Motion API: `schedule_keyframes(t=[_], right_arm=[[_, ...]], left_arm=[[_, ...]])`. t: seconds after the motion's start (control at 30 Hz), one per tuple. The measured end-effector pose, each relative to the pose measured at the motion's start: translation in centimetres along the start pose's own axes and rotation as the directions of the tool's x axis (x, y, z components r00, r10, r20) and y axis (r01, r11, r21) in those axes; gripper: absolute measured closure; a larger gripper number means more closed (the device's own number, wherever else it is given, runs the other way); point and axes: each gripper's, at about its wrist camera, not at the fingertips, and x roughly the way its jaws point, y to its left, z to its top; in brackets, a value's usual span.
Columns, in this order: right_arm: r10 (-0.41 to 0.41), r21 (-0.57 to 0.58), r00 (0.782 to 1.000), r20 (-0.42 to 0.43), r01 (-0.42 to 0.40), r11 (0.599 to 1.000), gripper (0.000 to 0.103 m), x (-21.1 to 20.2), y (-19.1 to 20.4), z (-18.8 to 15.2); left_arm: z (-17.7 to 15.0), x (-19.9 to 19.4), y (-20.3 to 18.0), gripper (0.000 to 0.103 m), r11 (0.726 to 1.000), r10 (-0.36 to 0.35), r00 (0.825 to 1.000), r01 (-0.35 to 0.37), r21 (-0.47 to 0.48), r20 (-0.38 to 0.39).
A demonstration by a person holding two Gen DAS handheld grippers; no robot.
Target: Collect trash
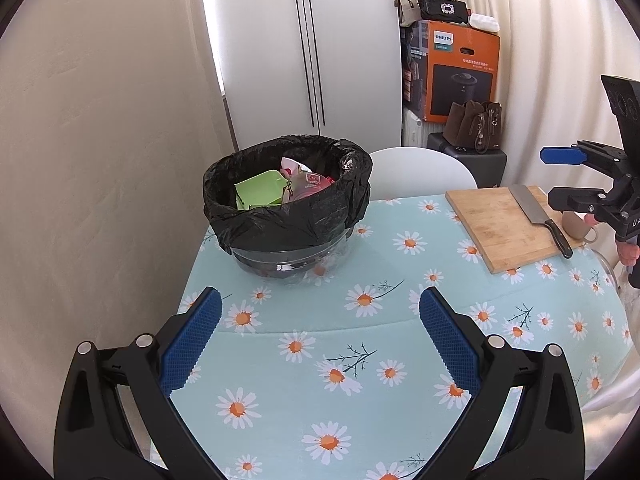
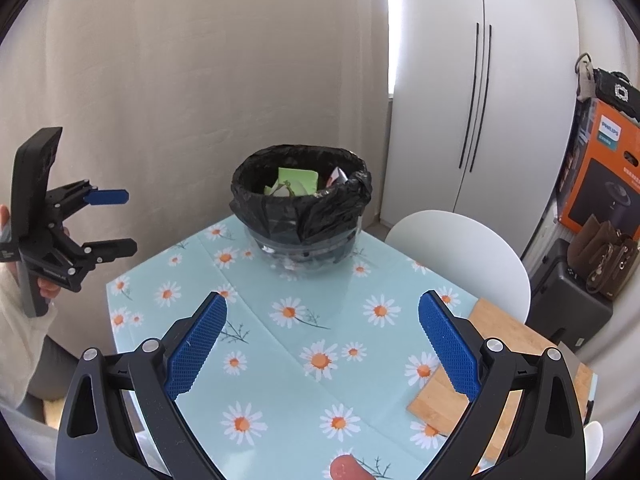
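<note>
Blue pads are framing the bottom of both wrist views: the left gripper (image 1: 320, 336) and the right gripper (image 2: 322, 340) are both hanging spread wide over the daisy tablecloth (image 1: 304, 380), gripping nothing. Beyond them, at centre frame, the bin (image 1: 286, 200) is standing on the table near the wall, its black bag (image 1: 348, 196) folded over the rim. Trash (image 1: 260, 192) is already lying inside, and no loose litter is showing on the cloth, so collecting looks largely done; tying or lifting the bag probably remains. At right, a cutting board (image 1: 496, 224) is carrying a cleaver (image 1: 532, 208). How full the bin is stays hidden.
</note>
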Motion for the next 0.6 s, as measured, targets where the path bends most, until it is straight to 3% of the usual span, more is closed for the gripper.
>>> schedule_keyframes(t=[0.6], right_arm=[[-0.003, -0.006, 1.000, -0.007, 0.003, 1.000, 0.011, -0.31, 0.21, -0.74]], left_arm=[[0.02, -0.41, -0.85, 0.006, 0.999, -0.013, 1.000, 0.013, 0.040, 0.002]])
